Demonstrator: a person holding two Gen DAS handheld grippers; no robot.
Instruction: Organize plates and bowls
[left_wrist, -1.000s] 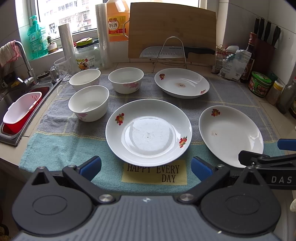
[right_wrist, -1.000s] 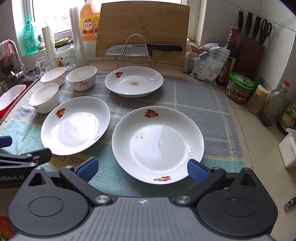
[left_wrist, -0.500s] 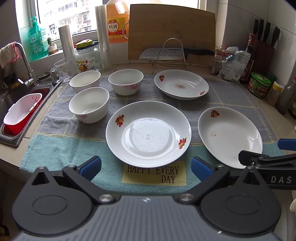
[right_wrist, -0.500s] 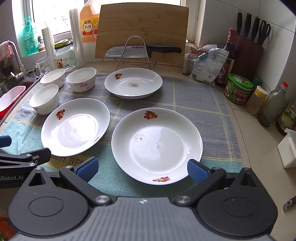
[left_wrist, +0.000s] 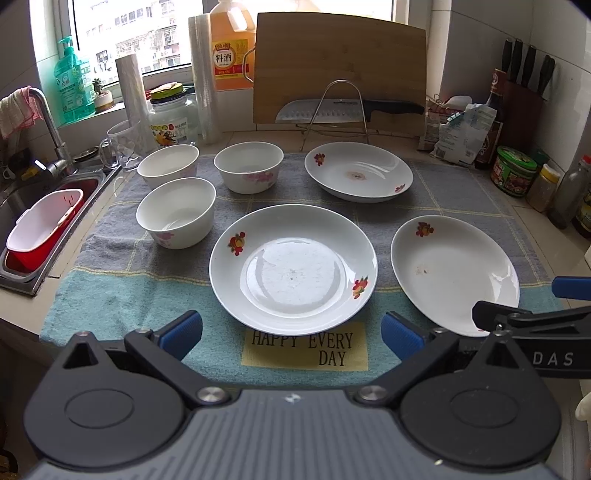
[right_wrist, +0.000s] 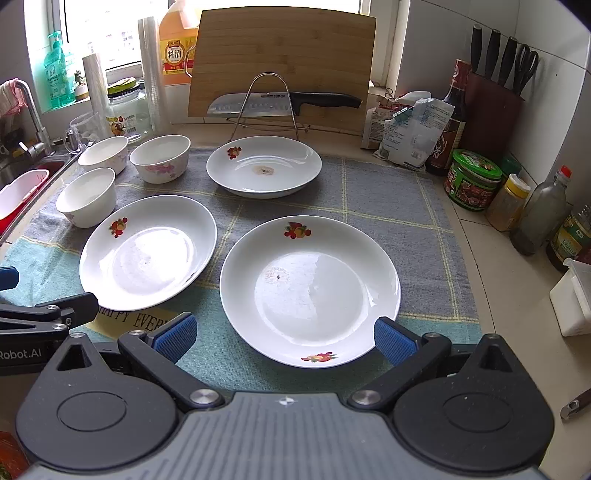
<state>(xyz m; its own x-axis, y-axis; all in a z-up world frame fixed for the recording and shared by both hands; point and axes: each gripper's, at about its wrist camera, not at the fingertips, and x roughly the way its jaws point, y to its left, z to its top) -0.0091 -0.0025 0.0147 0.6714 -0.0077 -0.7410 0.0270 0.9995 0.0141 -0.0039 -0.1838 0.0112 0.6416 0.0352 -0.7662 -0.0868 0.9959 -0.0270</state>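
Three white plates with fruit prints lie on a towel: a near middle plate (left_wrist: 293, 267) (right_wrist: 147, 253), a right plate (left_wrist: 454, 271) (right_wrist: 310, 290) and a far plate (left_wrist: 358, 171) (right_wrist: 264, 166). Three white bowls stand at the left: a near bowl (left_wrist: 176, 211) (right_wrist: 86, 195), a far-left bowl (left_wrist: 168, 164) (right_wrist: 103, 154) and a far-middle bowl (left_wrist: 249, 171) (right_wrist: 160, 158). My left gripper (left_wrist: 291, 334) hovers open just before the middle plate's near rim. Open too, my right gripper (right_wrist: 282, 338) straddles the right plate's near rim; nothing is held.
A knife on a wire rack (left_wrist: 334, 110) and a cutting board (left_wrist: 340, 66) stand behind the plates. The sink (left_wrist: 40, 221) with a red and white basket lies left. Jars and bottles (right_wrist: 472, 179) and a knife block (right_wrist: 495, 107) line the right side.
Both grippers have risen and drawn back slightly, so the plates and bowls sit a little lower in view. Nothing on the towel has moved.
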